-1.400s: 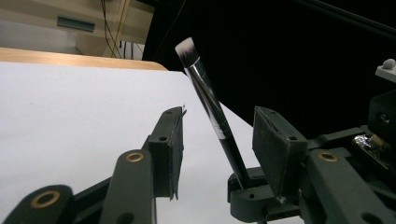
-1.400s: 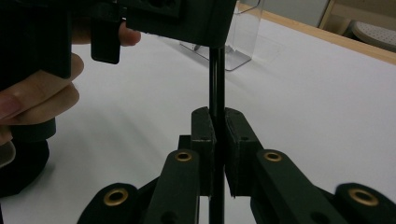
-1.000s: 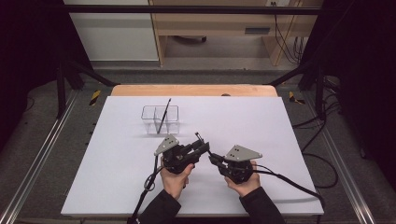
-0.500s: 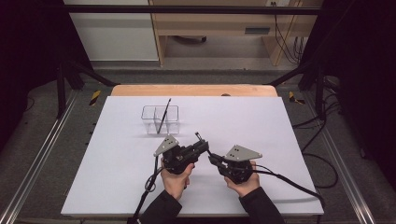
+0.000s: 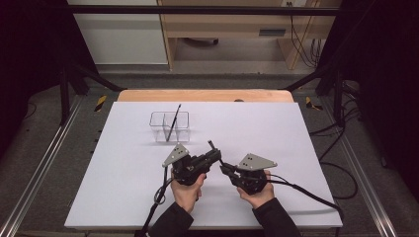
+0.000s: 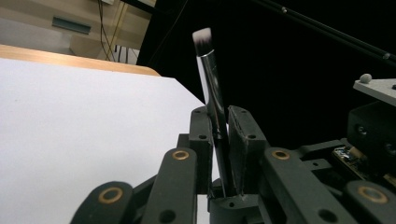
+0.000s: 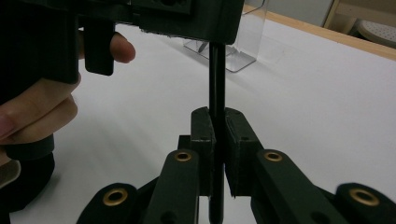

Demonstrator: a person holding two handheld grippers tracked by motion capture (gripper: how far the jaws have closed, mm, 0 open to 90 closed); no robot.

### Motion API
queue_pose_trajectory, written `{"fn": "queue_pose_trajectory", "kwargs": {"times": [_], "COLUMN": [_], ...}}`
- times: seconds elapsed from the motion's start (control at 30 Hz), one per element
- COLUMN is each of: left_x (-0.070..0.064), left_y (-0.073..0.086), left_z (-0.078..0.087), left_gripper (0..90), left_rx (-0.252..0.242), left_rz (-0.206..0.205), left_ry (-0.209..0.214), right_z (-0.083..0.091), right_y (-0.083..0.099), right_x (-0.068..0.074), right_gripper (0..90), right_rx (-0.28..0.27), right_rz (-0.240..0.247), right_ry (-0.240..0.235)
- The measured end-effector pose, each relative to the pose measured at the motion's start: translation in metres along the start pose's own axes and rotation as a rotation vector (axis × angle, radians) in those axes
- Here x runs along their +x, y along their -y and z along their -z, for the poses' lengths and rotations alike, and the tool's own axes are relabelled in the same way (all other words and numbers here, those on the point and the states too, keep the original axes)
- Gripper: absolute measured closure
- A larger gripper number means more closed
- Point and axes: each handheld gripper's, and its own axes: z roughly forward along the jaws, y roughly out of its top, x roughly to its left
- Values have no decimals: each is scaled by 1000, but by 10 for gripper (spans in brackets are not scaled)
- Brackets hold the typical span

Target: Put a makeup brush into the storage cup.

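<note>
The makeup brush [image 6: 212, 88] stands clamped between both tongs: the left tongs [image 6: 219, 126] grip its handle below the bristles, the right tongs [image 7: 218, 123] pinch its dark lower shaft; all this hangs above the white table [image 5: 276, 128], near the clear organizer [image 5: 170, 126]

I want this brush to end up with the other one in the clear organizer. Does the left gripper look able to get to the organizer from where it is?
Probably yes. Bare white table lies between the left gripper and the clear organizer. But the right gripper is also clamped on the brush and would likely need to release first.
</note>
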Motion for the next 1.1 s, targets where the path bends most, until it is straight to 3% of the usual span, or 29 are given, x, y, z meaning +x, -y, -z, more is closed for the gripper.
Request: {"fn": "queue_pose_trajectory", "kwargs": {"times": [0.53,0.73,1.1], "left_x": [-7,-8,-6], "left_y": [-2,-7,-16], "left_z": [1,3,8], "left_gripper": [832,832,832], "left_rx": [-5,6,34], "left_rz": [-29,-68,-123], "left_ry": [25,1,-27], "right_z": [1,2,5], "right_y": [0,-1,-4], "right_x": [1,1,0], "right_gripper": [825,686,406], "right_rx": [-10,-30,-80], "right_rz": [-7,-27,-46], "right_ry": [-12,-30,40]}}
